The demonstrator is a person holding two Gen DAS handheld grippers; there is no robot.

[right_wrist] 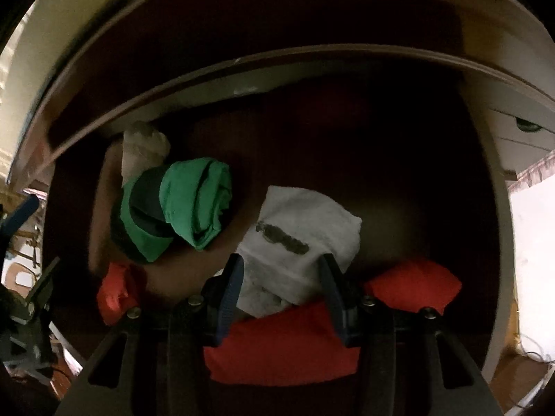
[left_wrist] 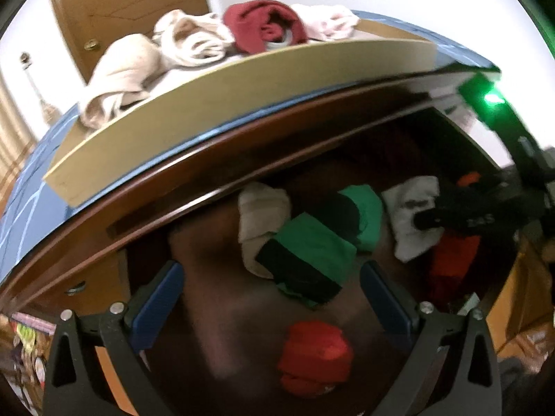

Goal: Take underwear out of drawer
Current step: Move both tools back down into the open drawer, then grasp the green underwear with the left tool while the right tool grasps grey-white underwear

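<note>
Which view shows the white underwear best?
Right wrist: the white underwear fills the centre, its grey print readable, between the right gripper's fingers. In the left wrist view it is small, off to the right, partly behind that gripper.

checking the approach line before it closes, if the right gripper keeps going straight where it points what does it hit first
Most likely the white folded underwear: it lies between the half-open jaws of the right gripper, on the red piece. Whether the pads already touch it is unclear.

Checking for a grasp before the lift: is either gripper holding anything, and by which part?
Right gripper straddles the white underwear near its edge; a firm pinch cannot be told. Left gripper holds nothing.
</note>
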